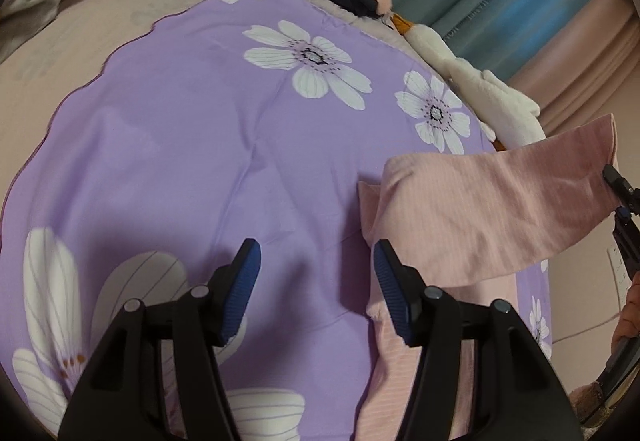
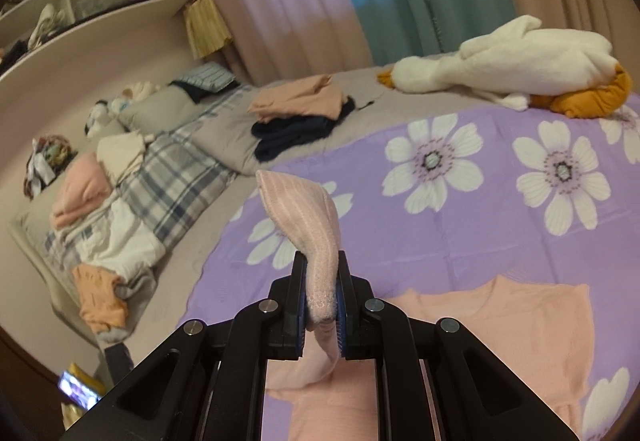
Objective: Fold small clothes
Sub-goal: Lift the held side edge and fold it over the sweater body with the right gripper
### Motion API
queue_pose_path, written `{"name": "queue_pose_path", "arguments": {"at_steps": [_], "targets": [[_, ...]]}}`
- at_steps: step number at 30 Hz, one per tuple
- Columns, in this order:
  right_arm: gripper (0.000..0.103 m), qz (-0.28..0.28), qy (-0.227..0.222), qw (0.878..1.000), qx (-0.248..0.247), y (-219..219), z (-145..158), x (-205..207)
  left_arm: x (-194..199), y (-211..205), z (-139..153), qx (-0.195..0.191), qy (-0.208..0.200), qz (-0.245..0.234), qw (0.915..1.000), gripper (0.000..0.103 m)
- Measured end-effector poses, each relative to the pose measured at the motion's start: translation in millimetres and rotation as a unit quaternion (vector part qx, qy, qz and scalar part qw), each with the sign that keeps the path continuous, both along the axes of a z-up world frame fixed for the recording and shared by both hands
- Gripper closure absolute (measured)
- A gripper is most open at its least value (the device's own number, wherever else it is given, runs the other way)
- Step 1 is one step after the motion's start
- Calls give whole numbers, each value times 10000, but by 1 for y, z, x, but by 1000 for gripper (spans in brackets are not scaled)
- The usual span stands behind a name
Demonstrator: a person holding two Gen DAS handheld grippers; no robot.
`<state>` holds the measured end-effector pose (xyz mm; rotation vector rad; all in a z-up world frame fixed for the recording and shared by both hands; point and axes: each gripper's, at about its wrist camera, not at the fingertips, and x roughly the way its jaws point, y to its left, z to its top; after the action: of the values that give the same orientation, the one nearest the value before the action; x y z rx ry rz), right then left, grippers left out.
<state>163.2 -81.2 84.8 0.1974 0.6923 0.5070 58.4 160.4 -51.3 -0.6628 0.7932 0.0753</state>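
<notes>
Black fingers of our left gripper (image 1: 316, 289) fill the 6 o'clock foreground of the left wrist view, blue pads apart, with only the purple floral bedspread (image 1: 180, 145) showing between them. We note the pink ribbed garment (image 1: 492, 209) from 3 to 5 o'clock: its lower part lies on the bedspread behind the right-hand pad, and its upper part is lifted toward the frame edge at 3 o'clock, where our right gripper (image 1: 616, 197) meets it. In the right wrist view that gripper (image 2: 322, 301) is clamped on a bunched fold of the garment, which curls up past the fingertips. At 11 o'clock we see a folded peach and navy stack (image 2: 300, 109); at 1 o'clock, a white plush goose (image 2: 516, 69).
</notes>
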Motion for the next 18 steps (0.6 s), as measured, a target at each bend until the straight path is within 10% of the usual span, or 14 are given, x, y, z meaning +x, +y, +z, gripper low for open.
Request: {"name": "queue_pose_path", "arguments": {"at_steps": [18], "targets": [[90,-749,234,9965,305,-70,-15,5,52,-51,-6,220,317,-850,9956,53]]}}
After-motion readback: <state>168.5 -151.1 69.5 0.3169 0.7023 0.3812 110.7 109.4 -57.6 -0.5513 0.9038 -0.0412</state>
